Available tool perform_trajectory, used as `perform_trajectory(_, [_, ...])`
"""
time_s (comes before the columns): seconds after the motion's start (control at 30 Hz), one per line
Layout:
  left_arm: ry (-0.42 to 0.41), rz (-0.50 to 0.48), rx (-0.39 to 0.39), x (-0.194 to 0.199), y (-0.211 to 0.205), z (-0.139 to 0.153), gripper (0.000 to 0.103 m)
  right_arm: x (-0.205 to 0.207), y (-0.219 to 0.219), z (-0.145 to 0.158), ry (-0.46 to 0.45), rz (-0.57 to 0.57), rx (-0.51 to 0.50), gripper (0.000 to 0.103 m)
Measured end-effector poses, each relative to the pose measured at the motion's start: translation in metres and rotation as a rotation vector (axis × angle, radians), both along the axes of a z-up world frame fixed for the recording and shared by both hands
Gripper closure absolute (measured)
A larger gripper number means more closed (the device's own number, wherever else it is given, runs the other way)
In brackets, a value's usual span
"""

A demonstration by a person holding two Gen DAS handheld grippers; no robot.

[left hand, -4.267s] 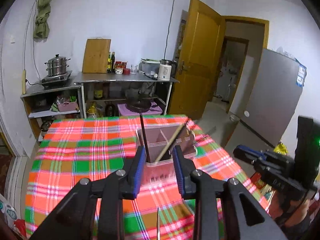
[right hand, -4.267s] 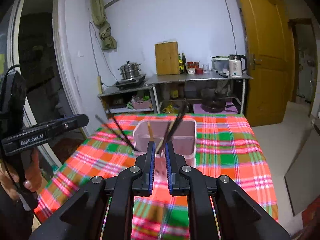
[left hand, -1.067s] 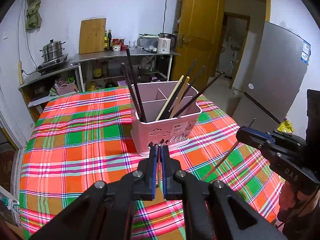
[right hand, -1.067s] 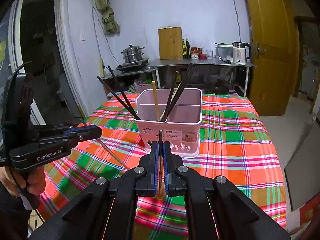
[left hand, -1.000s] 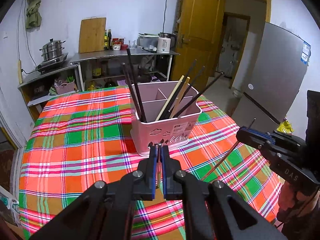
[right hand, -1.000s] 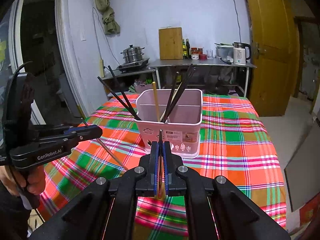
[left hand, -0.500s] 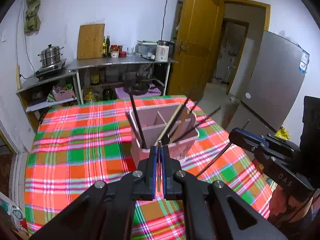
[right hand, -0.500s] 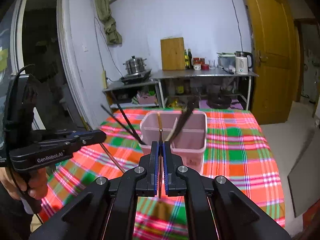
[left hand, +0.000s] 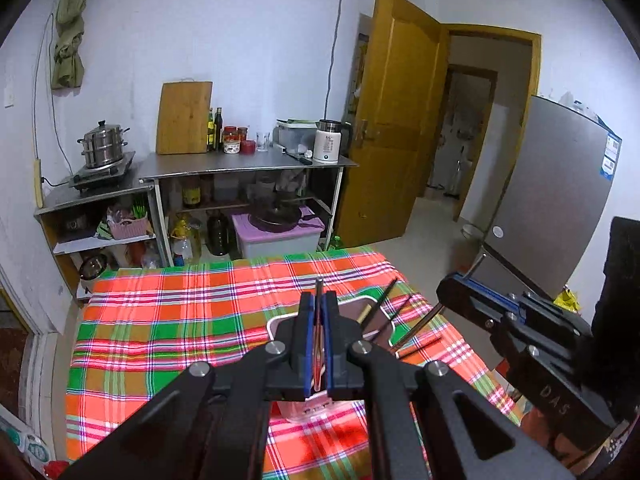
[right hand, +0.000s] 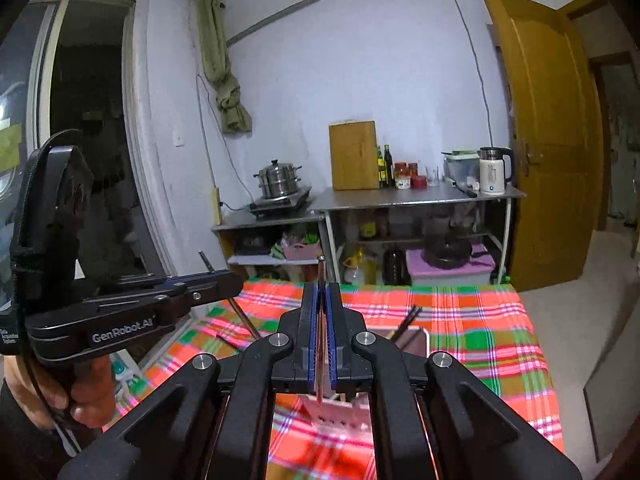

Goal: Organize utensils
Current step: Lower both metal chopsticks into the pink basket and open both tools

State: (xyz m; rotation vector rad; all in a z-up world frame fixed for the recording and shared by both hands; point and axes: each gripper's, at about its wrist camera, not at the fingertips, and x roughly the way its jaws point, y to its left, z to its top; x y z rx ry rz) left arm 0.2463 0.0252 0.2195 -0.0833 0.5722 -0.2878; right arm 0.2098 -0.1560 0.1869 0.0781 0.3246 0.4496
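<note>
A pink utensil holder (left hand: 387, 322) stands on the plaid tablecloth (left hand: 180, 320), mostly hidden behind my fingers, with several dark chopsticks (left hand: 385, 294) leaning out of it. My left gripper (left hand: 319, 298) hangs above and in front of it, shut on a thin chopstick (left hand: 319, 332) that points forward. Seen from the right wrist, the holder (right hand: 418, 342) lies just under my right gripper (right hand: 321, 288), shut on a reddish chopstick (right hand: 321, 360). Each view also shows the other gripper, the right gripper (left hand: 444, 291) and the left gripper (right hand: 237, 282), each with a stick slanting down.
A steel counter (left hand: 248, 164) behind the table carries a cutting board (left hand: 184, 118), bottles, jars and a white kettle (left hand: 327, 146). A steamer pot (left hand: 102, 148) sits on a lower shelf. A wooden door (left hand: 396, 120) and a grey fridge (left hand: 552, 192) stand to the right.
Both grippers have risen with their chopsticks still gripped, and the holder has dropped low in both views behind the fingers. Some seconds earlier the left jaws stood open.
</note>
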Motion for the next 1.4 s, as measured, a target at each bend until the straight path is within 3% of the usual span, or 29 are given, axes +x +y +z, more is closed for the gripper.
perform_trajectory(0.4, [0.085,0.000,0.027,0.043,-0.007,-0.036,0.098,0.039,0.004,-0.024,0.062,-0.027,-0.016,0.099])
perform_trajectory(0.7, [0.088,0.013,0.037,0.052,-0.006,-0.038,0.097,0.059,0.004,-0.048,0.154,-0.024,-0.035,0.099])
perform_trajectory(0.83, [0.087,0.013,0.030,0.051,-0.004,-0.040,0.080,0.061,0.002,-0.047,0.166,-0.019,-0.028,0.098])
perform_trajectory(1.1, [0.036,0.019,0.005,0.031,-0.001,-0.030,0.076,0.050,-0.005,-0.042,0.142,-0.022,-0.029,0.093])
perform_trajectory(1.4, [-0.048,0.016,-0.004,-0.027,0.005,-0.026,0.070,0.003,-0.018,-0.041,0.091,-0.031,-0.030,0.090])
